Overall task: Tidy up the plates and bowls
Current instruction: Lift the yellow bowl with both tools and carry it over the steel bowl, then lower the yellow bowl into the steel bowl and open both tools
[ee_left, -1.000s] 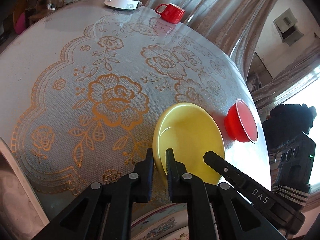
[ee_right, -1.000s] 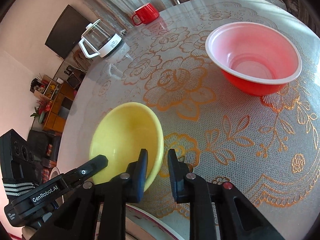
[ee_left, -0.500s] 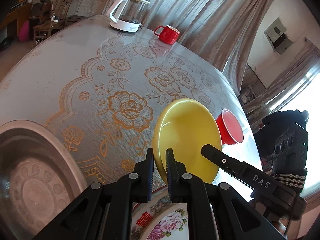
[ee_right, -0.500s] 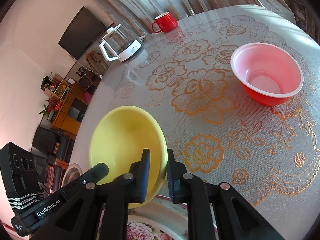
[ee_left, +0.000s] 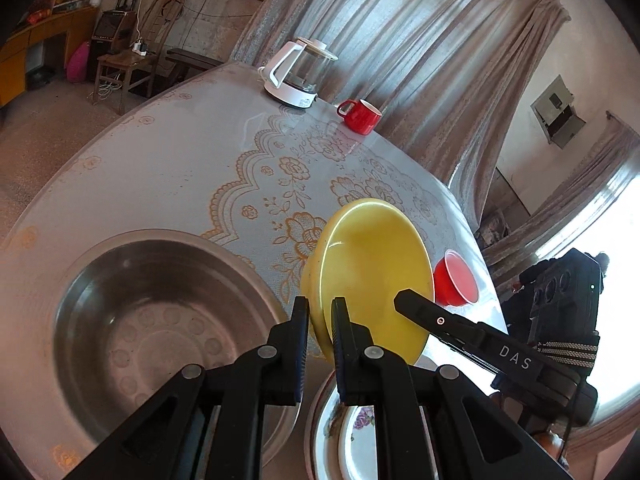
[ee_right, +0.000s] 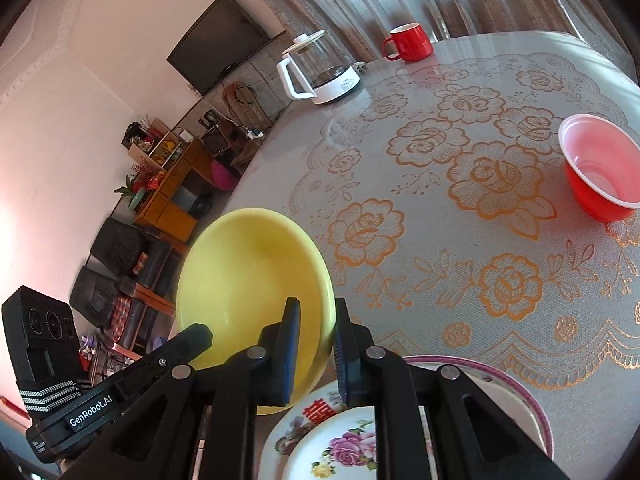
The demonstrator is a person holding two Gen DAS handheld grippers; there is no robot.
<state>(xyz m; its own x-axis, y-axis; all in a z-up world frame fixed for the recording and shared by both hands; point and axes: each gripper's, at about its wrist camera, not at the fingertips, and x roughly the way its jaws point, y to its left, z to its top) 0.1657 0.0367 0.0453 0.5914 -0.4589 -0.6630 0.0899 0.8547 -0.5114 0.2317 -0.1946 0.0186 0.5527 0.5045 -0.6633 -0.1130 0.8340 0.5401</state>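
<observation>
The big round table (ee_right: pixel 460 152) has a pale cloth with gold flowers on it; near its close edge sits a big shiny metal basin (ee_left: pixel 160 320), seen in the left view, just left of the left gripper (ee_left: pixel 320 316); beside the basin, under both grippers, lies a flowered plate (ee_right: pixel 340 448) with pink and purple roses and a red sign, and it rests inside a bigger dish with a purple rim (ee_right: pixel 532 400); the yellow bowl (ee_right: pixel 248 280) is up off the table, tipped on its side above the flowered plate, and both grippers hold it at once; the left gripper pinches one side of its rim, with one finger inside the bowl and one outside; the right gripper (ee_right: pixel 316 320) pinches the other side of the rim in the same way, and its fingers are pressed close on the thin edge; in the right view the left gripper comes in from the lower left to meet the bowl; the red bowl (ee_right: pixel 600 168), white inside, stands on the table well apart from the yellow one, to the right; far back near the curtain stands a glass kettle (ee_right: pixel 320 68) with a white handle; just beside it is a small red mug (ee_right: pixel 408 42).
</observation>
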